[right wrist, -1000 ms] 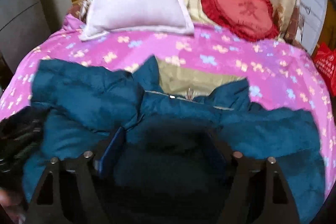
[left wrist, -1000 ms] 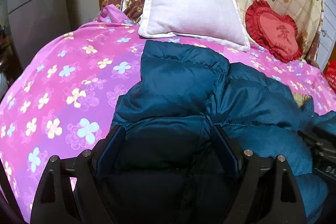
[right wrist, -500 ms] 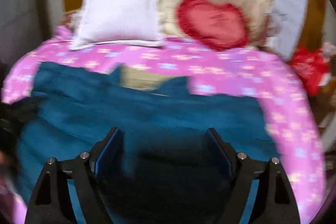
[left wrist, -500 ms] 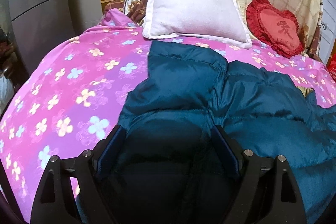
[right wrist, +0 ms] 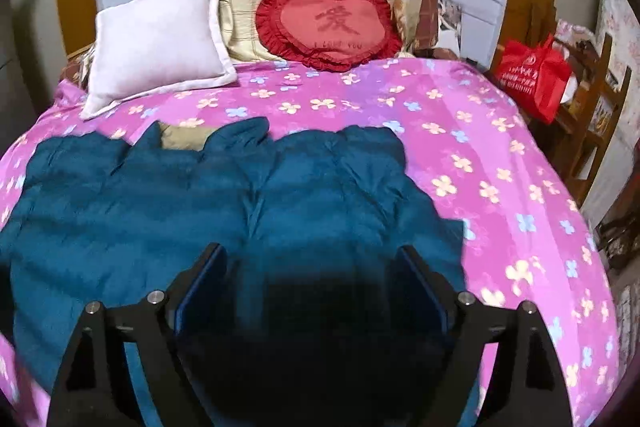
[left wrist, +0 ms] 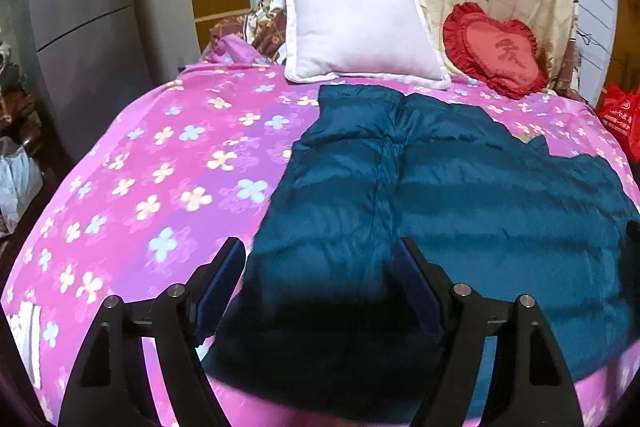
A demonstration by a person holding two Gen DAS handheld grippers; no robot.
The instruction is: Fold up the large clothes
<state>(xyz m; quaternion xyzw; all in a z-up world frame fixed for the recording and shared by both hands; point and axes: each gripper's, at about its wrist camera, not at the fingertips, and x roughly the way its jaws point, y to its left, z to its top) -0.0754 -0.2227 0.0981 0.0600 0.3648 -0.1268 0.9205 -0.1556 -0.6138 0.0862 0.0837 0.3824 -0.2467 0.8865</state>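
My left claw (left wrist: 320,291) stands wide over the near left part of the teal down jacket (left wrist: 440,187); its jaws have just been closing a little, with padded fabric between them but the pads not pressing on it. My right claw (right wrist: 310,287) hangs over the jacket's near right part, jaws spread, having just been opening, and it grips nothing either. The jacket lies spread flat across the middle of the bed (left wrist: 160,167), hem toward the near edge, collar toward the head end, where a tan lining shows (right wrist: 180,137). Beyond it a white pillow (left wrist: 360,31) and a red heart cushion (left wrist: 496,51) lean at the head of the bed.

I judge the spreading step is done and the first fold comes next: each claw must come down on a side or hem edge, pinch the thick padding firmly, and carry it over.

A second ago the jacket was bunched and puffed up right under my claws; now it lies smoother and I see it from farther back, with more of the bedspread showing on both sides.
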